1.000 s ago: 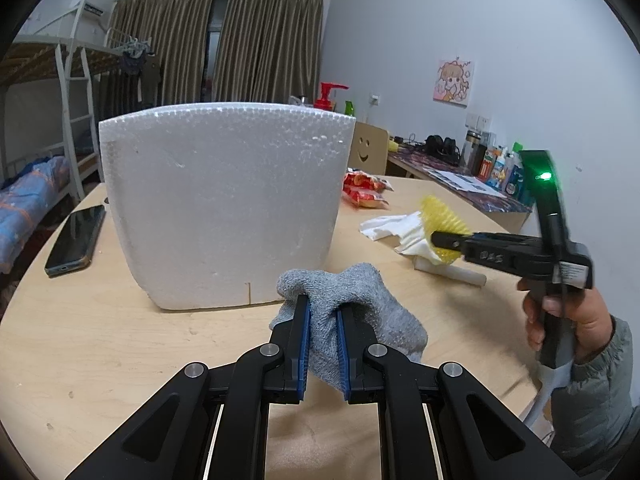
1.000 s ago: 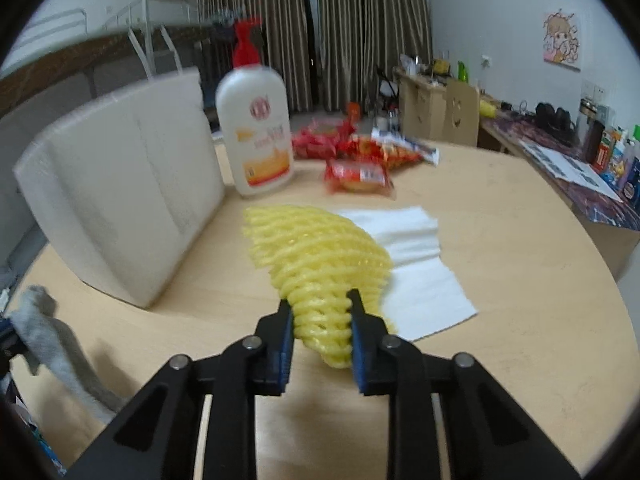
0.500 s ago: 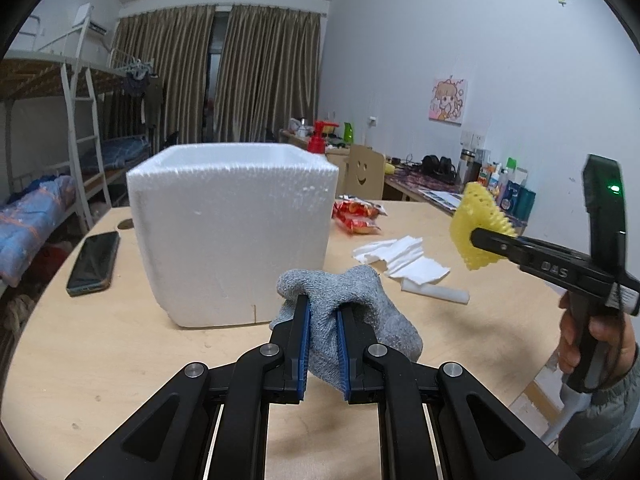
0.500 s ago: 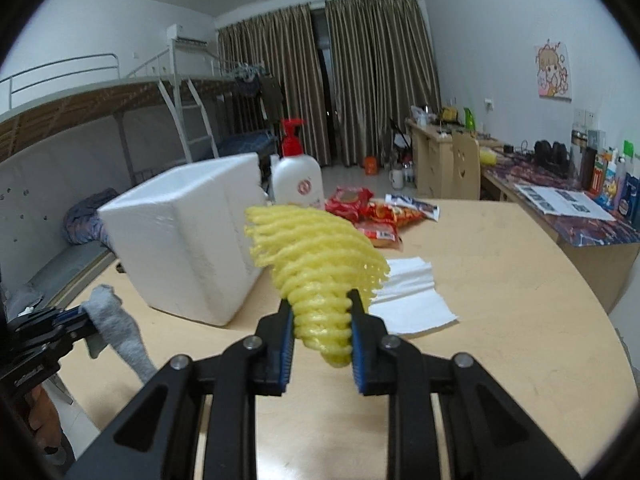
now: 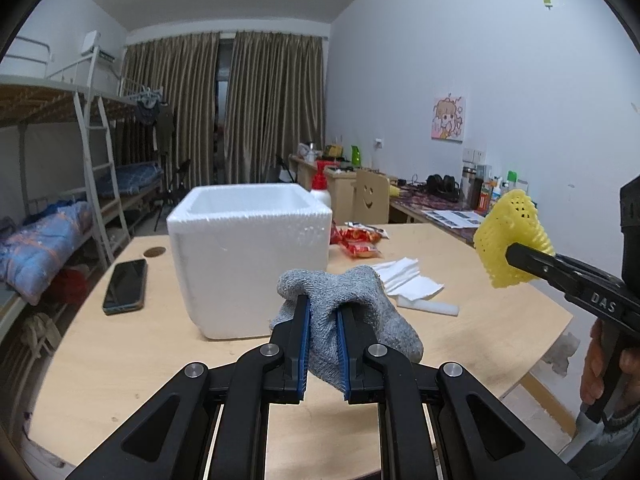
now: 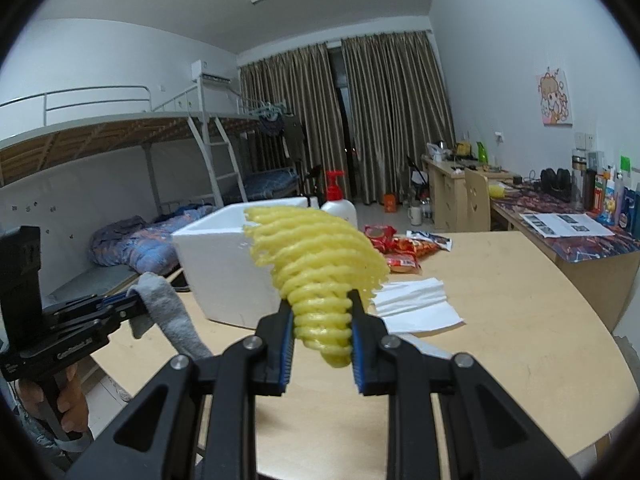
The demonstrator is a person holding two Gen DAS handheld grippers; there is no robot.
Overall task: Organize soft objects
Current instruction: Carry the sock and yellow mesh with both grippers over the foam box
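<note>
Now the grey sock (image 5: 352, 316) is hanging pinched between the blue pads of the left tool (image 5: 323, 350), bunched above them and drooping to the right, in the air short of the white foam box (image 5: 250, 264). The yellow foam net (image 6: 316, 268) is being squeezed in the same way by the right tool (image 6: 322, 340), fanning up from its tips. Compared with a second ago, both tools are sitting higher, so the box's open top is now showing, and the net is off the white tissue (image 6: 416, 304). The left view is showing a dark phone (image 5: 125, 286) lying on the surface (image 5: 492, 332) left of the box; the right view is showing a red-capped pump bottle (image 6: 340, 206) behind the box.
</note>
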